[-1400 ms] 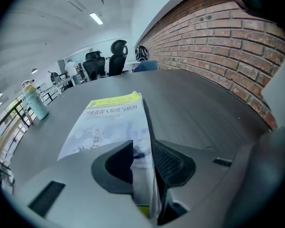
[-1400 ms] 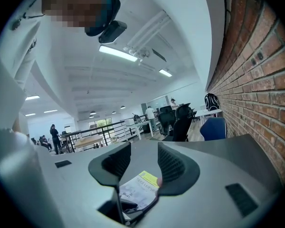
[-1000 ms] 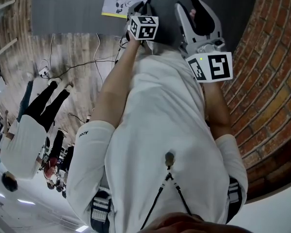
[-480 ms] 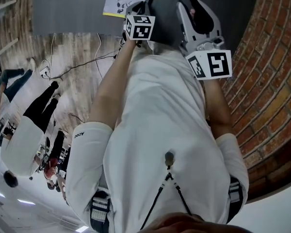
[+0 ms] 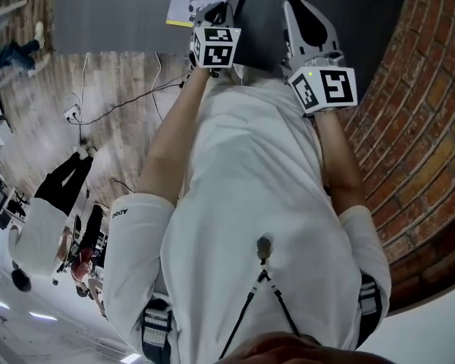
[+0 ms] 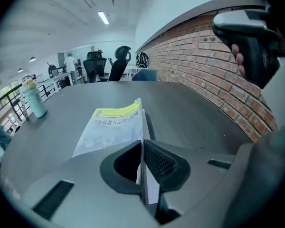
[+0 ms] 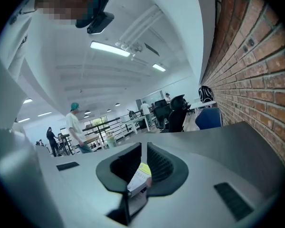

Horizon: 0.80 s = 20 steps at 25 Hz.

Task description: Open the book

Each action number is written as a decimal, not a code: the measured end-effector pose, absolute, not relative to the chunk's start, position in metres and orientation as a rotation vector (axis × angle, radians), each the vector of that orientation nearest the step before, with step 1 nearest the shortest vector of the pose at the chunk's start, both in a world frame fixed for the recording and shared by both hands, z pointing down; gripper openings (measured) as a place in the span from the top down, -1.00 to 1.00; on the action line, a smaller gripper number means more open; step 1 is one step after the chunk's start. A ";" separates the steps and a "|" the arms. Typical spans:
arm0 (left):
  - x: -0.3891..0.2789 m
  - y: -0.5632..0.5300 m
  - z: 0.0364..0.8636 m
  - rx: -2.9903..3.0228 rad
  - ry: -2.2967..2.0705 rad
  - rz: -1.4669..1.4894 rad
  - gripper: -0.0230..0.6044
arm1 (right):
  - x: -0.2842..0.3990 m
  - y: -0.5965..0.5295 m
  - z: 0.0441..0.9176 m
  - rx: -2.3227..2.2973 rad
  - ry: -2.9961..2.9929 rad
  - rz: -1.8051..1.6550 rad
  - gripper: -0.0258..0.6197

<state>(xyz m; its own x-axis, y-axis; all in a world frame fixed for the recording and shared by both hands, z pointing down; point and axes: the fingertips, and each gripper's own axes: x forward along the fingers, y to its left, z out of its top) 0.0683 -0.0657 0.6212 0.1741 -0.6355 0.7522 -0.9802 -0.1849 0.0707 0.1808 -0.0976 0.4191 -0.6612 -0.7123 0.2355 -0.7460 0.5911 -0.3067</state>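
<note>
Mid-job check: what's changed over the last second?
The right gripper has pushed forward over the table; its marker cube sits higher in the head view. The left gripper edged slightly left, and its jaws are now shut on the edge of the book. The book still lies on the table in about the same place.

The left gripper (image 6: 142,146), jaws pinched on the cover's edge, hides the book (image 6: 116,125)'s near end; past the right gripper (image 7: 143,150), only 1 sliver of the book shows through the gap under its closed jaws; in the head view the top edge cuts the book off, its print is too small to read, and the person's torso (image 5: 258,165) covers the table (image 5: 114,17)'s near side.
</note>
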 end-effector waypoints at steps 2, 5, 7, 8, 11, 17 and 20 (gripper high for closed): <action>0.064 -0.065 0.615 1.901 -1.524 0.787 0.81 | 0.178 -0.097 0.429 1.255 -2.692 0.624 0.73; 0.059 -0.068 0.612 1.909 -1.525 0.771 0.82 | 0.172 -0.098 0.444 1.245 -2.664 0.641 0.73; 0.055 -0.071 0.608 1.917 -1.522 0.754 0.82 | 0.165 -0.099 0.452 1.227 -2.652 0.636 0.73; 0.052 -0.073 0.604 1.917 -1.521 0.746 0.82 | 0.161 -0.100 0.453 1.218 -2.646 0.634 0.74; 0.042 -0.076 0.591 1.920 -1.522 0.729 0.82 | 0.150 -0.101 0.456 1.204 -2.631 0.644 0.74; 0.021 -0.074 0.575 1.949 -1.505 0.712 0.82 | 0.129 -0.095 0.466 1.189 -2.623 0.626 0.74; 0.010 -0.077 0.563 1.959 -1.499 0.692 0.82 | 0.120 -0.096 0.468 1.171 -2.609 0.619 0.73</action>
<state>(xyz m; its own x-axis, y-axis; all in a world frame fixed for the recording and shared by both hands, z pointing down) 0.0099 -0.0769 0.5628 0.2368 -0.6740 0.6998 -0.9697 -0.2080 0.1279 0.1202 -0.0957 0.4676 -0.6602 -0.6601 0.3583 -0.7508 0.5947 -0.2875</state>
